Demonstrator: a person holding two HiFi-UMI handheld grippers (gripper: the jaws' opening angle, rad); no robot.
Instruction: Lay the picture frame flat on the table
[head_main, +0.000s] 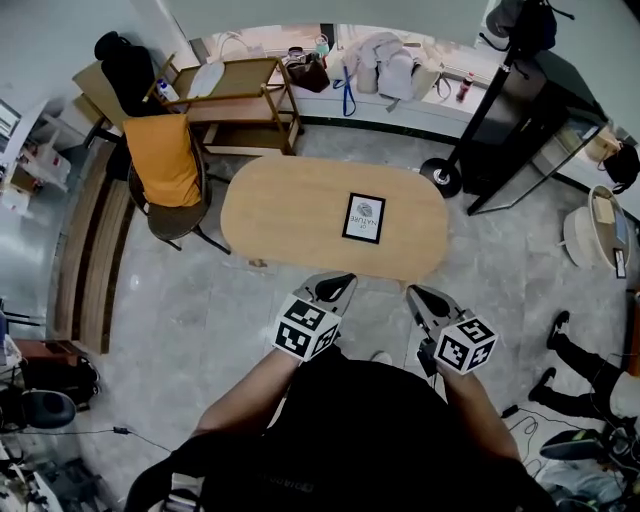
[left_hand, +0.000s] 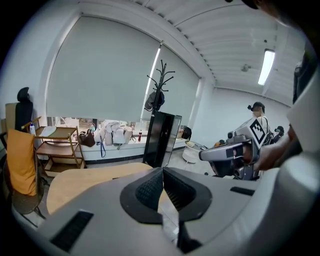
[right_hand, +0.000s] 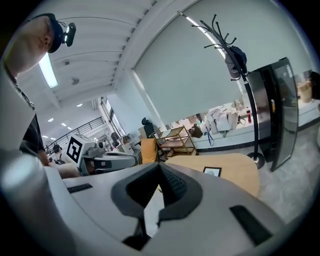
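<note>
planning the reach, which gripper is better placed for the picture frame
Left, narrowly: the left gripper points at the picture frame and sits nearer it than the right gripper. Both are shut, empty.

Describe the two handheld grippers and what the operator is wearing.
The left gripper and right gripper match. Both have pale grey moulded bodies tapering to pointed jaws, lined with black ribbed pads. Each carries a white cube printed with black square markers. No cables show. The person wears a black top, forearms uncovered.
</note>
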